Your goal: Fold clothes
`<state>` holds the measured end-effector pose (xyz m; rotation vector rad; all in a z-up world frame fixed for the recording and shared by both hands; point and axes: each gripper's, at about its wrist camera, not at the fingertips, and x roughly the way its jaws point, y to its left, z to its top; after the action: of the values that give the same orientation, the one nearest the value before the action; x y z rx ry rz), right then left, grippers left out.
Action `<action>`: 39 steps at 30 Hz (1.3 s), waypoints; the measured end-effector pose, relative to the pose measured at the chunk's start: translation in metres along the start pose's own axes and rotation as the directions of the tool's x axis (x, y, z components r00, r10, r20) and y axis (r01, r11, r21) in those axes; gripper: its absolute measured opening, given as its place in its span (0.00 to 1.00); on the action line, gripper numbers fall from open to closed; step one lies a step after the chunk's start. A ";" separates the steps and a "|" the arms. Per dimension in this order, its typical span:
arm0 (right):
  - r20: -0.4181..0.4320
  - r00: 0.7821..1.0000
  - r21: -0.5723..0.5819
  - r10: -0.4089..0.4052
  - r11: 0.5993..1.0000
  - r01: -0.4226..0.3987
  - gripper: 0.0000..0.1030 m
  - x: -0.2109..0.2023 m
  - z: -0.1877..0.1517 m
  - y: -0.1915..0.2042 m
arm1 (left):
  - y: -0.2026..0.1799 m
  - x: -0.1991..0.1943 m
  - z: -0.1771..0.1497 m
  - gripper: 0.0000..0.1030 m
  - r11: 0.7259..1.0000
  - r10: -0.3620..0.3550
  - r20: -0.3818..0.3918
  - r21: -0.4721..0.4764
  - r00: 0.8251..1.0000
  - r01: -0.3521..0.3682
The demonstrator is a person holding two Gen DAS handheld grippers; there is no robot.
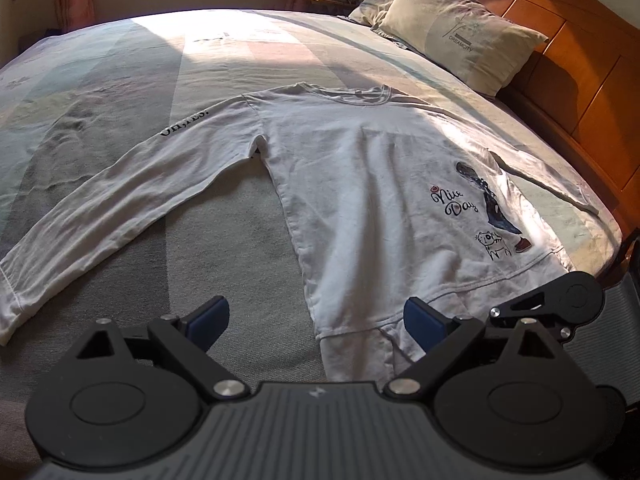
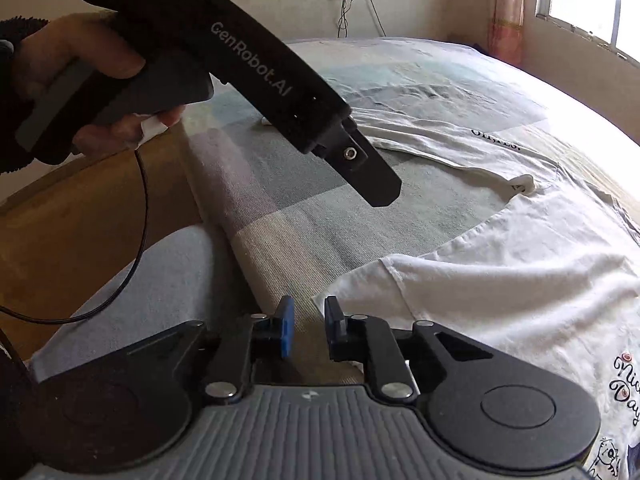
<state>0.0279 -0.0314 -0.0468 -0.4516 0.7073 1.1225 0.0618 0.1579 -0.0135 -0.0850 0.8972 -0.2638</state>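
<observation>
While the white long-sleeved shirt point(image 1: 360, 184) lies spread flat on the bed point(image 1: 120, 80), its hem reaches down to the bottom centre of the left wrist frame, where the left tongs point(image 1: 316, 316) stand wide apart with nothing between them; the hem corner lies just beside the right-hand pad. One sleeve stretches to the lower left, the collar points to the upper middle toward the pillow point(image 1: 460, 28). In the right wrist frame, the right tongs point(image 2: 308, 326) sit at the bottom centre, narrowly apart, gripping nothing; the shirt's hem corner point(image 2: 360, 284) lies just right of them. A hand point(image 2: 76, 76) at upper left holds the other device's handle
</observation>
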 end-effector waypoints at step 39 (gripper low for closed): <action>-0.144 0.876 0.758 -0.460 0.518 0.397 0.04 -0.173 -0.234 -0.206 | -0.086 0.101 0.041 0.92 1.000 0.025 -0.051 0.000 0.998 -0.025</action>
<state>0.1087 -0.3755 -0.0916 0.1722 0.8774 0.2716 0.1374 0.0471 -0.0496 -0.0675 0.9482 -0.2433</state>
